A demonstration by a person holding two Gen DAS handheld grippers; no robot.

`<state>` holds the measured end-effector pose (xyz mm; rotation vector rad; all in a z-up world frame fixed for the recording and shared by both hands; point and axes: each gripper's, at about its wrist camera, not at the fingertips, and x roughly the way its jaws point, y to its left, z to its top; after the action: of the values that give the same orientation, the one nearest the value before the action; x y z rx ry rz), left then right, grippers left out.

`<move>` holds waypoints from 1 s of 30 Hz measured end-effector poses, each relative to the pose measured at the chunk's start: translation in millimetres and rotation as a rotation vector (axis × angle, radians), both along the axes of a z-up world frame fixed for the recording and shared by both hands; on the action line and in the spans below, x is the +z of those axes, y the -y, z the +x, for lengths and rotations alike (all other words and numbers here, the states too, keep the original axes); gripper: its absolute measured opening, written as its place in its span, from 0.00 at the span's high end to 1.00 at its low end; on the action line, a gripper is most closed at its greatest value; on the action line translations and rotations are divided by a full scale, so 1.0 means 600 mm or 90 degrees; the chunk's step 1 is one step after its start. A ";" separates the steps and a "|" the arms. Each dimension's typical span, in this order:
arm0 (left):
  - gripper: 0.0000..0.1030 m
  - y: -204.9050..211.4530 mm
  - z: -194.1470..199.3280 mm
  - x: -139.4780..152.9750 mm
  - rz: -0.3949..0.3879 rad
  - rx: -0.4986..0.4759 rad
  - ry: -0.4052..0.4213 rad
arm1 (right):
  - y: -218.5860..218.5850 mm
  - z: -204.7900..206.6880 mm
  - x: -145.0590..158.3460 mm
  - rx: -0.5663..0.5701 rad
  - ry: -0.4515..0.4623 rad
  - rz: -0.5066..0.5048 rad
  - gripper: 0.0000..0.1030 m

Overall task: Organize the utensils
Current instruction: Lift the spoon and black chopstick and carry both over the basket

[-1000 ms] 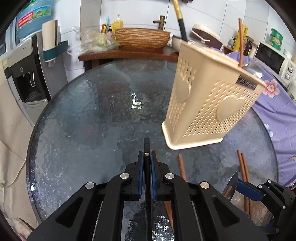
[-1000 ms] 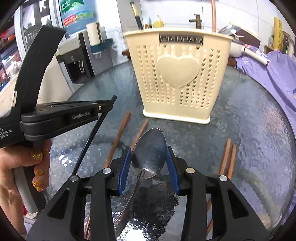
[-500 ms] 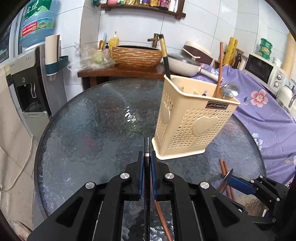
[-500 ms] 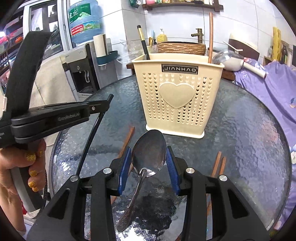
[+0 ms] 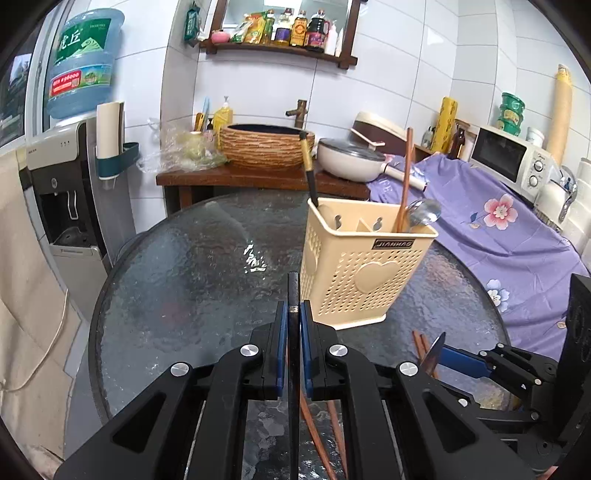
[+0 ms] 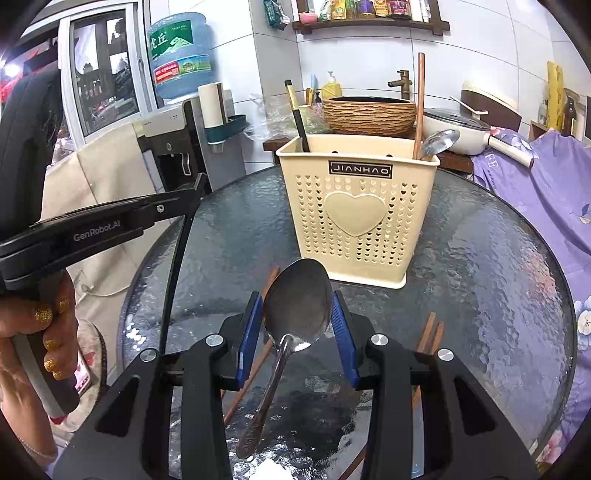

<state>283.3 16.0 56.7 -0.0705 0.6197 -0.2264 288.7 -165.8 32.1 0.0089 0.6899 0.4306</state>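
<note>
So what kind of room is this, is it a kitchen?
Most likely a home kitchen or eating corner. A microwave stands at the side, bottles of sauce fill a wall shelf, a pan sits near a basin with a tap, and a water dispenser stands by the round glass table.

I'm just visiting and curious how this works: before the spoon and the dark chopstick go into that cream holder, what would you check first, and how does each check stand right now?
1. Left gripper clamped on the black chopstick: ok, pads shut on it.
2. Right gripper holding the metal spoon: ok, bowl sits between the blue pads, handle hanging down.
3. Cream utensil holder upright on the glass table: ok.
4. Room in the holder: cannot tell fully; it already holds a black chopstick, a wooden chopstick and a spoon.
5. Table work left: not ok yet, brown chopsticks lie loose.
</note>
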 end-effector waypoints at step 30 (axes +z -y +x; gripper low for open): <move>0.93 0.030 -0.007 0.134 -0.007 -0.057 0.082 | 0.029 0.043 0.125 -0.011 0.080 -0.008 0.63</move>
<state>279.2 -2.2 137.0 -0.0380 0.4933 -0.3181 314.6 -183.2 106.9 -0.0234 0.5685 0.4075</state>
